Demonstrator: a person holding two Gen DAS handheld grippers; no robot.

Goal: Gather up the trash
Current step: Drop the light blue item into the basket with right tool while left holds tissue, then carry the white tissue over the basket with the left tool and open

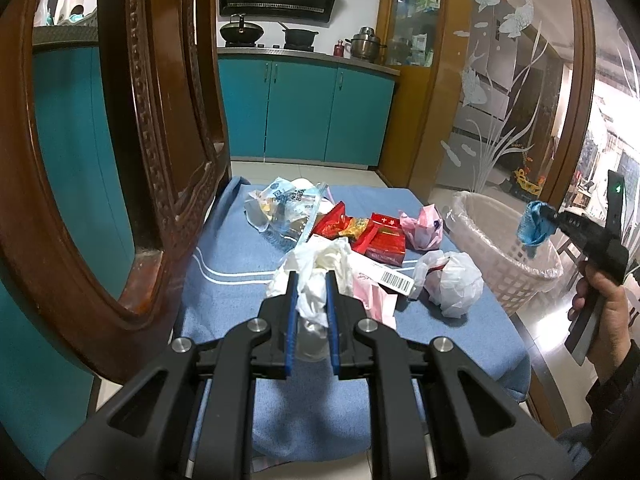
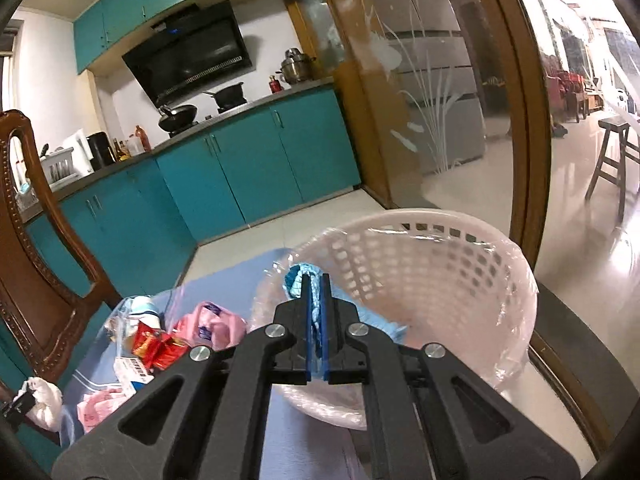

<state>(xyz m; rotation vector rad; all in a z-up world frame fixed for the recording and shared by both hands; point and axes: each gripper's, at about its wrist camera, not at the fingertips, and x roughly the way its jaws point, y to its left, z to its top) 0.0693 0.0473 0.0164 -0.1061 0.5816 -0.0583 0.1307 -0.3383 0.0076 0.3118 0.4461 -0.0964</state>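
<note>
One basket [image 2: 472, 240], two hand-held grippers.

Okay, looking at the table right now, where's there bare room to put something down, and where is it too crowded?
Free: the near part of the blue cloth, between the chair and the left gripper, with the white stripes crossing it. The lined basket looks empty inside. Crowded: mid-table, from the clear plastic bag past the red wrappers to the crumpled white bag.
</note>
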